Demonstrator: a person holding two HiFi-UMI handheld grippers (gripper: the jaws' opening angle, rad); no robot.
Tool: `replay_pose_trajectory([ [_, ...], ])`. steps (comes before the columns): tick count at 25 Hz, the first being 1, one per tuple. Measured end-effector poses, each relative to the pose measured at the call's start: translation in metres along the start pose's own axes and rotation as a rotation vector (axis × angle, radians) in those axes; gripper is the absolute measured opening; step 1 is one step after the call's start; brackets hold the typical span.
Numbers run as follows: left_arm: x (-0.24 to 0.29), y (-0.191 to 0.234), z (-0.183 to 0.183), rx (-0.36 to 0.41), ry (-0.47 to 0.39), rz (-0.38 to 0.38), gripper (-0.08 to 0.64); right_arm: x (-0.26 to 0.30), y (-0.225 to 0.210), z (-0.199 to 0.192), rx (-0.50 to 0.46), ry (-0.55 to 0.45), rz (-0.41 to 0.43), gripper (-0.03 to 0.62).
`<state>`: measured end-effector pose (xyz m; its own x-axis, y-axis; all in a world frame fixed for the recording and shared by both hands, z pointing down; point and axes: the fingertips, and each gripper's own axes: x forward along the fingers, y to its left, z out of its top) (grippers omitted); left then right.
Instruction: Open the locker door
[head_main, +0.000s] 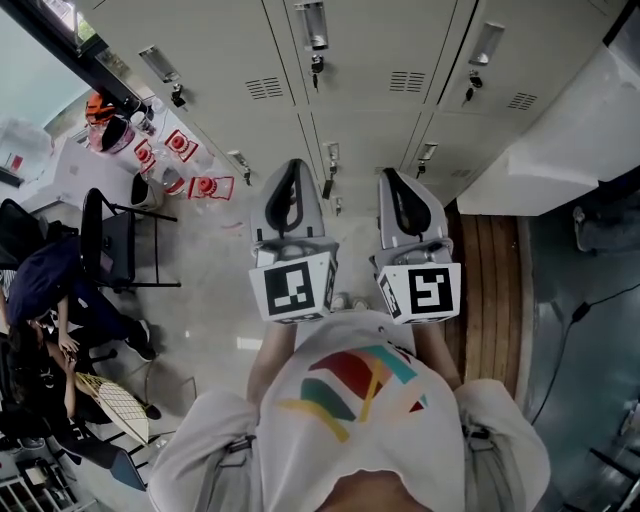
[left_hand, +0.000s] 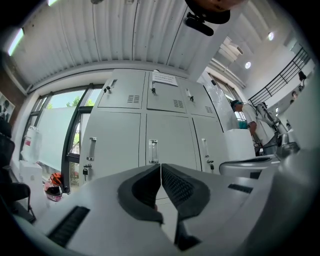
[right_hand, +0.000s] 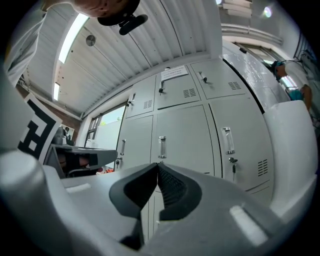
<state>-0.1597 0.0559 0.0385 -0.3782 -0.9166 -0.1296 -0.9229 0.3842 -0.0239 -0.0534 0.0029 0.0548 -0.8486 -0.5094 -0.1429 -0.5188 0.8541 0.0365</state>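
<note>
Lockers shut, grippers poised: a bank of grey lockers fills the far wall. The left gripper view shows six closed doors, three in the upper row and three taller ones below. The person faces them with two grippers, the left gripper and right gripper, side by side, pointing almost level at the lower row and well short of it. Both pairs of fingers are pressed together with nothing between them. Straight beyond them stands the middle door, the likely target. Its handle, a bar with its long axis upright, shows just above the fingertips in both gripper views. Neither hand looks clearly nearer. Three such handles line the lower row, and two keys hang under the outer ones.
</note>
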Motion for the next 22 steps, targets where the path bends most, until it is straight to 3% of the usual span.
replay_pose_trajectory([
  [4,0.002,0.01,-0.006,-0.002,0.043,0.004,0.018,0.011,0.005,-0.002,-0.001,0.003,0.003,0.005],
  [17,0.02,0.051,-0.016,0.01,0.031,0.042,0.018,0.037,0.005,-0.013,-0.046,0.029,-0.007,0.005],
  [22,0.044,0.061,-0.057,0.012,0.093,0.044,0.018,0.065,-0.001,-0.045,-0.033,0.061,0.018,0.005],
])
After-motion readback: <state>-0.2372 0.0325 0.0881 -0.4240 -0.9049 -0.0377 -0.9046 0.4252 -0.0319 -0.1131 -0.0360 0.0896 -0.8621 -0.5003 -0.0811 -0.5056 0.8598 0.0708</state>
